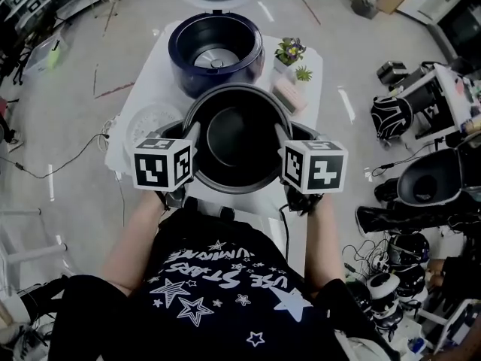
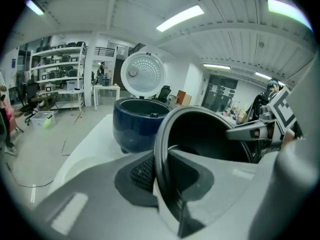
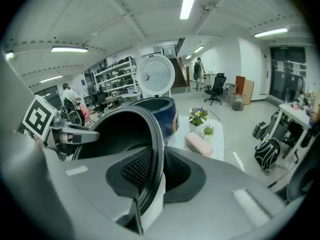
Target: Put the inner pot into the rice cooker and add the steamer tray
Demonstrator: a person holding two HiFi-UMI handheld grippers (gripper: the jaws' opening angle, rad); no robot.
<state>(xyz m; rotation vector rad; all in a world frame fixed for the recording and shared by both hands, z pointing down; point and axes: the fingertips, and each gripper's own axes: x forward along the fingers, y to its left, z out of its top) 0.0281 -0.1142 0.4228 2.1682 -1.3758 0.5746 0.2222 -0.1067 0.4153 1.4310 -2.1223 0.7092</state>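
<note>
The dark inner pot hangs above the near part of the white table, held by its rim on both sides. My left gripper is shut on the left rim. My right gripper is shut on the right rim. Beyond the pot stands the dark blue rice cooker with its white lid raised and its cavity bare. A round white perforated tray lies on the table to the left of the pot.
Two small potted plants and a pink box sit at the table's right side. Bags, helmets and black gear crowd the floor at the right. A cable trails on the floor at the left.
</note>
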